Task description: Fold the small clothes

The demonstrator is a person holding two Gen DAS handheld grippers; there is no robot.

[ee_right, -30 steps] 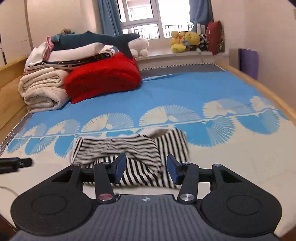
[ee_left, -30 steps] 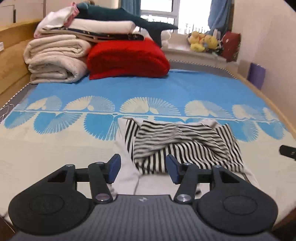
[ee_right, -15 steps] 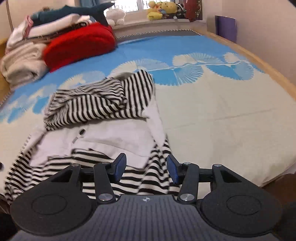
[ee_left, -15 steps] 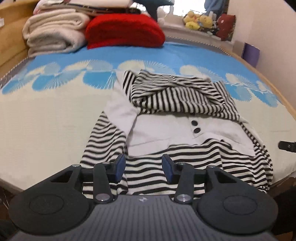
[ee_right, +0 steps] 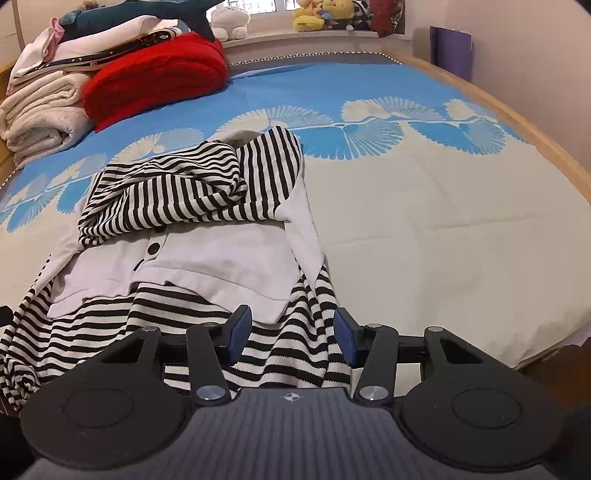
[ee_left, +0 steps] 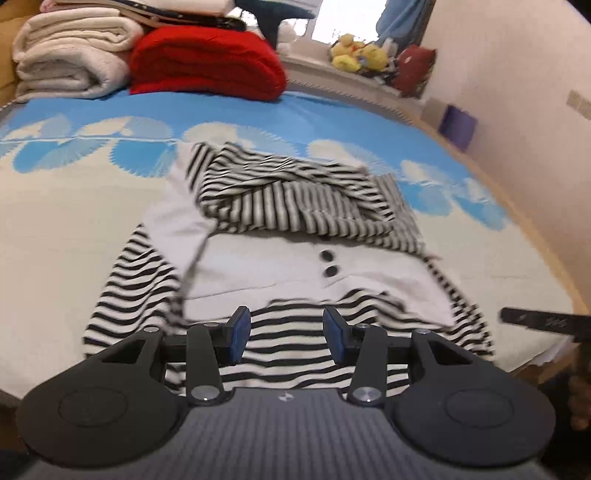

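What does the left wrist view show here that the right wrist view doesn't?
Only the left wrist view shows the right gripper's black finger poking in from the side, and a wall socket. Only the right wrist view shows a white plush rabbit on the sill. Both show the striped garment with its white panel and two dark buttons, the red blanket, folded cream towels and open jaws over the near hem.

Landmark: striped garment [ee_right: 207, 192], crumpled near the bed's front edge.
- Right of it: bare bedspread [ee_right: 443, 221], open out to the wooden bed rail [ee_right: 517, 122].
- Left of it: bare bedspread.
- Behind it, far left: folded towels [ee_left: 70, 62], red blanket [ee_left: 207, 62] block passage.
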